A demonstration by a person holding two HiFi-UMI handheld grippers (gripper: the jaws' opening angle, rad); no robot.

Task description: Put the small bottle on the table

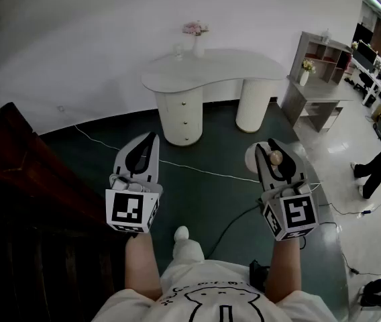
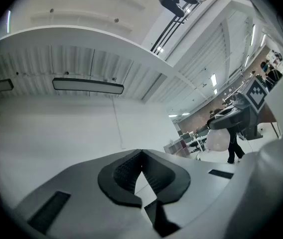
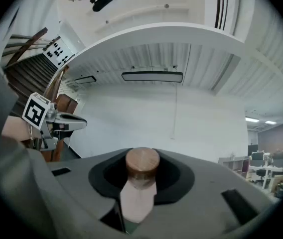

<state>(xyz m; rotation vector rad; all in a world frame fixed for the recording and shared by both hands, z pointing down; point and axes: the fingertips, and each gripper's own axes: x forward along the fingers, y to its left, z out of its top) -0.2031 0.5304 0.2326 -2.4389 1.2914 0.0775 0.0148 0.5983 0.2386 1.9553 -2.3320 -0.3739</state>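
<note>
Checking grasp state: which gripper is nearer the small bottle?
Right. The right gripper is shut on the small bottle; the left gripper holds nothing and sits apart, to the bottle's left in the head view.

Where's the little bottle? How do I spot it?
Find the white curvy table by the wall, then look down to the person's right claw. The small bottle is pinched there: pale, with a round brown cap, while the left claw holds nothing.

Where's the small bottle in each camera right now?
Head view: small bottle right of centre, held in the right claw.
Left gripper view: bottle not made out; the right claw shows far right.
Right gripper view: bottle low centre, between the jaws.
Shared landmark: the white wall.
</note>
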